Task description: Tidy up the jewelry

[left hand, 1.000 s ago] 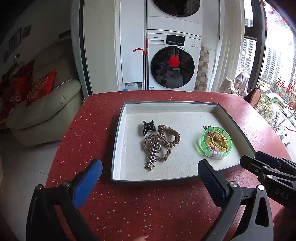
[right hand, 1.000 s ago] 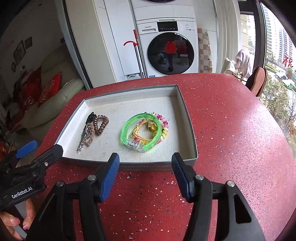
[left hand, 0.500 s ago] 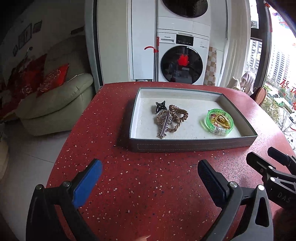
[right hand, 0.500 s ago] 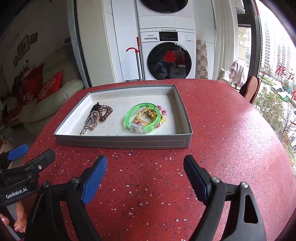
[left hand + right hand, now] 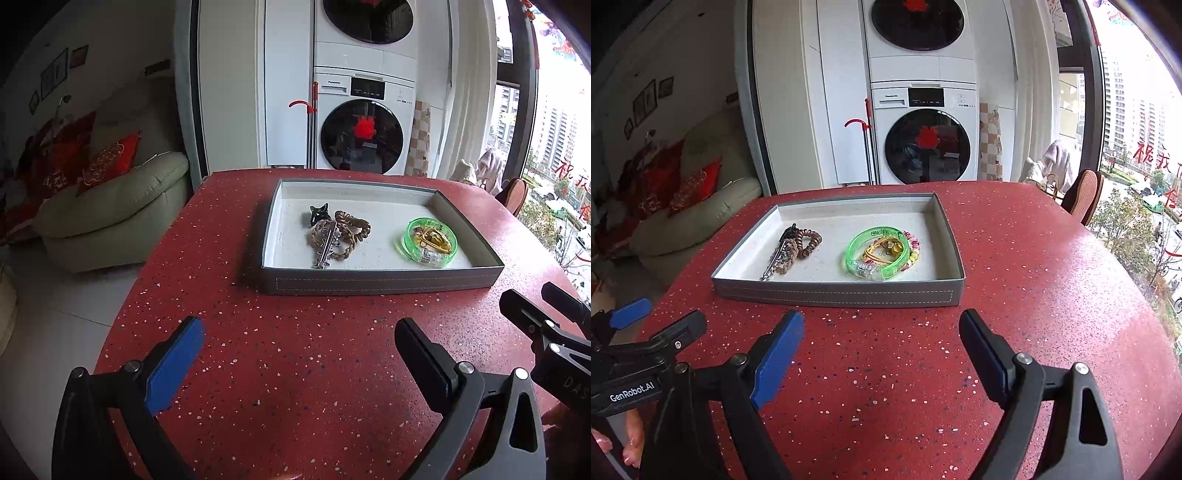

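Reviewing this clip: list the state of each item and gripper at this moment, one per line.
left gripper: open, empty, over the table short of the tray
right gripper: open, empty
tray: lidless, flat on the red table
green bangle: lying flat in the tray, ringing small pieces
brown hair ties: piled with a metal clip
black claw clip: lying beside that pile

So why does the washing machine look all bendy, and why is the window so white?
Left wrist view: the fisheye lens bows the washing machine and the tray, and the corners go black. Right wrist view: daylight washes out the window and puts a pale sheen on the red table; the green bangle in the middle stays sharp.
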{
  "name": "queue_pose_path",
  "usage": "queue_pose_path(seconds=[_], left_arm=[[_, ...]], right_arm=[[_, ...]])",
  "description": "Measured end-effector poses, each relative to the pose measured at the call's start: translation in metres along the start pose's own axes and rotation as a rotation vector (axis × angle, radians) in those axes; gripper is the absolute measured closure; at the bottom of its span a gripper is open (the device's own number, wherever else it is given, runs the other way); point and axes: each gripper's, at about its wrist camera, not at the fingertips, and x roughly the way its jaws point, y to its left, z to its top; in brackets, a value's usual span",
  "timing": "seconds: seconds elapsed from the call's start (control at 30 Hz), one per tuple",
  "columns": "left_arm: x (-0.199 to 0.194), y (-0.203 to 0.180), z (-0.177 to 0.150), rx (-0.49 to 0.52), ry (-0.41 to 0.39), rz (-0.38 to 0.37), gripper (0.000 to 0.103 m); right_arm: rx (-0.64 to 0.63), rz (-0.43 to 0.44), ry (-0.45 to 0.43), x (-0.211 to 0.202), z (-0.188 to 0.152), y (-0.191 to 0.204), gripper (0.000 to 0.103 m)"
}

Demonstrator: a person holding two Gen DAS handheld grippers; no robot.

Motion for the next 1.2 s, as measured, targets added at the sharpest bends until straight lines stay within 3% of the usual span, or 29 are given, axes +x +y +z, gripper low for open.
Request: queue_pose_path(seconds=[1.2], left_arm=[[-0.0031, -0.0015, -0.001, -0.002, 0.021, 0.005, 0.0]], right_arm=[[0.0, 0.002, 0.021, -0.0002, -0.0041, -0.0016, 0.014]])
